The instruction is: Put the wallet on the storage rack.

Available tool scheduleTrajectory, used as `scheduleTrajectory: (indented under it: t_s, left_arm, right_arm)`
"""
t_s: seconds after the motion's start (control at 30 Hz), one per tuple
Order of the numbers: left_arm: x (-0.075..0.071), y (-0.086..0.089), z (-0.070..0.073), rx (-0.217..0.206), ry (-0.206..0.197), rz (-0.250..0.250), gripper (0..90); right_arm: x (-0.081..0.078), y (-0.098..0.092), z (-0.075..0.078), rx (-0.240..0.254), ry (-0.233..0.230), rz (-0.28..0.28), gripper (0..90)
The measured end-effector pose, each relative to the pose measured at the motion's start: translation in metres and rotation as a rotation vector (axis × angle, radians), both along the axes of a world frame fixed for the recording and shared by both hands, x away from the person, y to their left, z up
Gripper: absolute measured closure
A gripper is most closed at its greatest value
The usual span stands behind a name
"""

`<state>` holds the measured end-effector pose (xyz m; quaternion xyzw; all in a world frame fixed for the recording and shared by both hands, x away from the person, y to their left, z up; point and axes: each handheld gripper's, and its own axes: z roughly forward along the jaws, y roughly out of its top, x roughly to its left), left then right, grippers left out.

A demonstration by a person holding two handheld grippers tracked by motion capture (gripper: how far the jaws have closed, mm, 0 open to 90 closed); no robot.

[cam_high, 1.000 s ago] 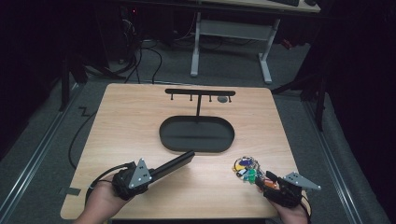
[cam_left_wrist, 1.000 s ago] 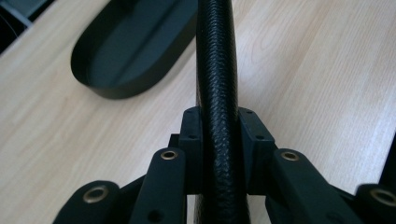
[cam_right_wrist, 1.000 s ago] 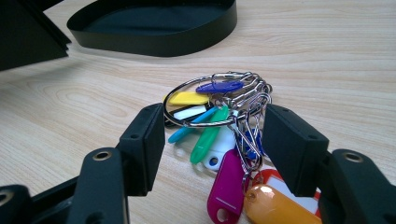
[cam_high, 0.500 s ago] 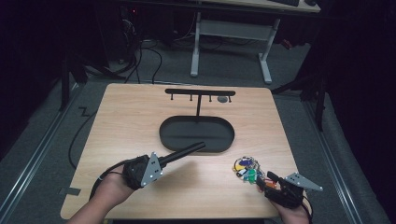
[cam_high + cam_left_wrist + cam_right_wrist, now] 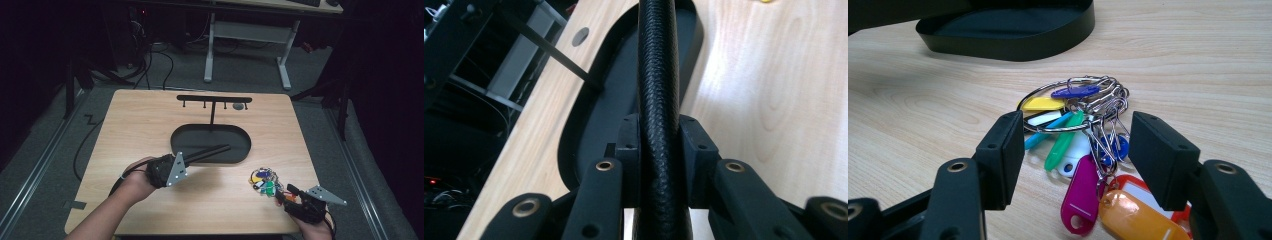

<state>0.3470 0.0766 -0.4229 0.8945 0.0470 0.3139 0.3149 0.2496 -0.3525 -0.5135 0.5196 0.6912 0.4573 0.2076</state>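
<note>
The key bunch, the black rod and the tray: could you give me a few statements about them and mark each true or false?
1. The left gripper is shut on a black rod. True.
2. The key bunch lies inside the black tray. False: it lies on the wooden table, beside the tray.
3. The right gripper grips the key bunch. False: its jaws stand open with the tags between them.
4. The rod reaches over the tray. True.
5. The rack stands behind the tray. True.
</note>
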Motion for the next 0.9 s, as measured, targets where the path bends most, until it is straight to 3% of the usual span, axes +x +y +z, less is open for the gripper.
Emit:
scheduleTrajectory:
  t_s: [0.1, 0.23, 0.4, 0.7, 0.9]
  left_arm:
    - [0.008, -0.005, 0.000, 0.016, -0.011, 0.000, 74.3]
    - [0.021, -0.009, 0.000, 0.001, -0.005, 0.003, 74.3]
    - [0.034, -0.018, -0.001, 0.034, -0.032, -0.019, 74.3]
    - [0.058, -0.034, 0.000, 0.045, -0.055, -0.042, 74.3]
    - [0.075, -0.038, -0.005, 0.049, -0.056, -0.018, 74.3]
  right_arm:
    - [-0.001, 0.000, 0.000, 0.001, 0.001, -0.003, 40.1]
    - [-0.002, -0.001, 0.000, 0.001, 0.001, -0.004, 40.1]
    - [-0.003, -0.003, 0.000, 0.002, -0.001, -0.010, 40.1]
    - [-0.004, -0.003, 0.000, 0.001, -0.002, -0.010, 40.1]
    - [-0.005, -0.004, 0.000, 0.004, 0.002, -0.012, 40.1]
